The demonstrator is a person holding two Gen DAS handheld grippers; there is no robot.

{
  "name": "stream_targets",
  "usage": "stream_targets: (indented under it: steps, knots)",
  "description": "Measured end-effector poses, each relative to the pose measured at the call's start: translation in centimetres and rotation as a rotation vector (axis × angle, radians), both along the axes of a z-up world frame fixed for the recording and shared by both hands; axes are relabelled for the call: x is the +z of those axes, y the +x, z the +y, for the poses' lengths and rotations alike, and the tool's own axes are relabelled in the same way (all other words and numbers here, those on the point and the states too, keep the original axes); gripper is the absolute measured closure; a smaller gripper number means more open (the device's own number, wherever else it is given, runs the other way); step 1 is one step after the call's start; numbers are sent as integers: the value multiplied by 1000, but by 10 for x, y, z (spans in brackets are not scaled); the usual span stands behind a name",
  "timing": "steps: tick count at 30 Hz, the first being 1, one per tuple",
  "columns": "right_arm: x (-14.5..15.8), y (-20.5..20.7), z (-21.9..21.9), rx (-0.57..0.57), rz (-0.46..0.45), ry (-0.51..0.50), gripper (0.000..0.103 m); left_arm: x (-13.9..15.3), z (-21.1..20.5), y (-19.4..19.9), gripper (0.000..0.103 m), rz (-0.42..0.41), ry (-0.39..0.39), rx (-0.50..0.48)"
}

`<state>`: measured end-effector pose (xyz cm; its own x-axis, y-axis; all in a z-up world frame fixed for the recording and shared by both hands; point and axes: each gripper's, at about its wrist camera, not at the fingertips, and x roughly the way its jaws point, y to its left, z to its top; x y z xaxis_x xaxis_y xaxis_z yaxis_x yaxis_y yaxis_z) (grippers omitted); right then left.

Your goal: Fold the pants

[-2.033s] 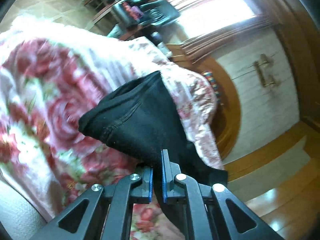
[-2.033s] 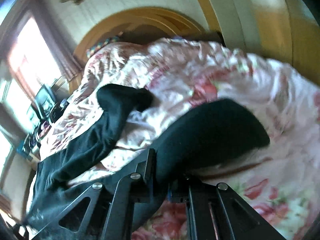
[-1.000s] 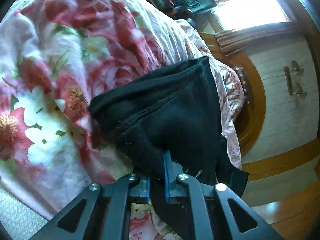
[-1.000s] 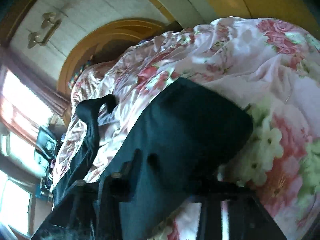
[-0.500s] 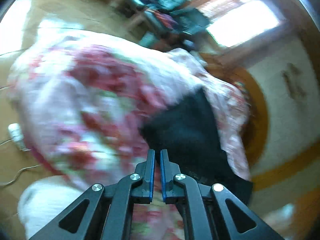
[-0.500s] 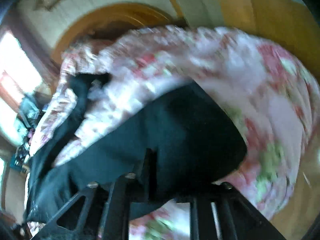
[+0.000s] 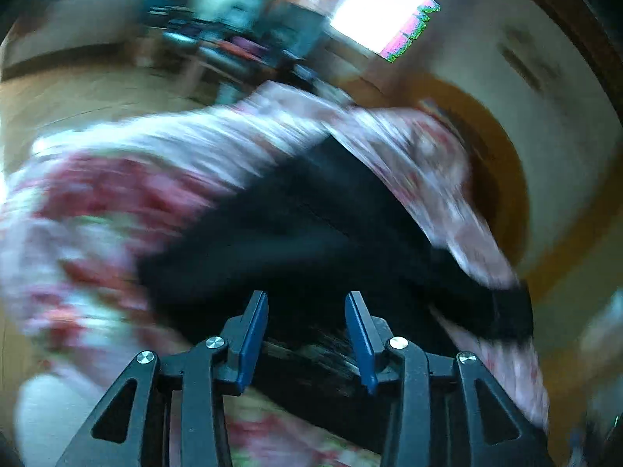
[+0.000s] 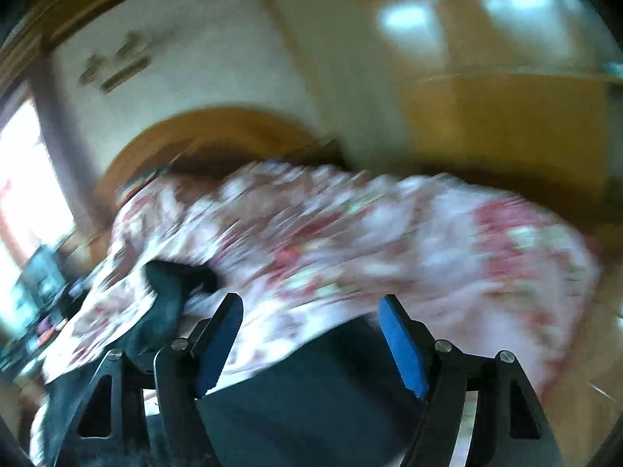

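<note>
Pink and red floral cloth, a bedspread (image 7: 128,202), covers the surface under both cameras, its roses smeared by motion blur; in the right wrist view the same bedspread (image 8: 389,241) runs from the lower left up to a rounded edge at the right. Behind it curves a golden wooden headboard (image 8: 218,124), set against a pale panelled wall (image 8: 202,50) with two brass-coloured handles on it; a bright window (image 7: 385,4) glares at the top of the left wrist view, with dark, blurred furniture (image 7: 249,46) just below it; glossy yellow-brown wooden floor (image 8: 506,116) fills the upper right of the right wrist view.

The black pants (image 7: 311,233) lie on the bedspread, stretching from the middle of the left wrist view down to the left gripper (image 7: 306,334) and out toward the right, where one dark end hangs near the edge of the bed; the blue-padded fingers (image 7: 253,334) stand spread apart, with the dark cloth behind and beneath the gap and nothing pinched between them. In the right wrist view a flat fold of the pants (image 8: 311,401) lies low between and below the fingers of the right gripper (image 8: 313,334); those fingers are also spread wide, released; another dark part of the garment lies bunched further off to the left.
</note>
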<state>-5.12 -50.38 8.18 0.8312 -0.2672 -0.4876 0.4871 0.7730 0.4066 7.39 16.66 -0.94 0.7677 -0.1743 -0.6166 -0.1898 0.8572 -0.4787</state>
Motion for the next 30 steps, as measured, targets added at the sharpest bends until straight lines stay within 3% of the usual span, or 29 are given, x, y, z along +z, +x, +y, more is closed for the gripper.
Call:
stream_targets:
  steps: [3,8,11,14,21,23,25,27,30]
  knots:
    - [-13,52,13,134,2,67,30,-12,-44,24,61,38,21,-145]
    - [-40,145,19,272,2,247,30,-30,-86,47,61,51,90,-230]
    - [-61,201,7,284,17,364,30,-42,-98,56,61,85,146,-248]
    - [-70,244,3,282,41,375,30,-53,-101,53,61,82,153,-247]
    - [-92,303,-12,222,-17,560,32,-61,-99,37,60,52,163,-271]
    - [-93,309,-12,192,-20,564,37,-63,-98,37,60,48,156,-275]
    - [-91,310,-13,194,-40,566,63,-64,-97,39,60,39,150,-282]
    - [-83,308,-10,212,-35,526,82,-64,-95,39,60,33,143,-284]
    - [-59,298,2,260,-29,394,85,-64,-94,38,60,24,127,-280]
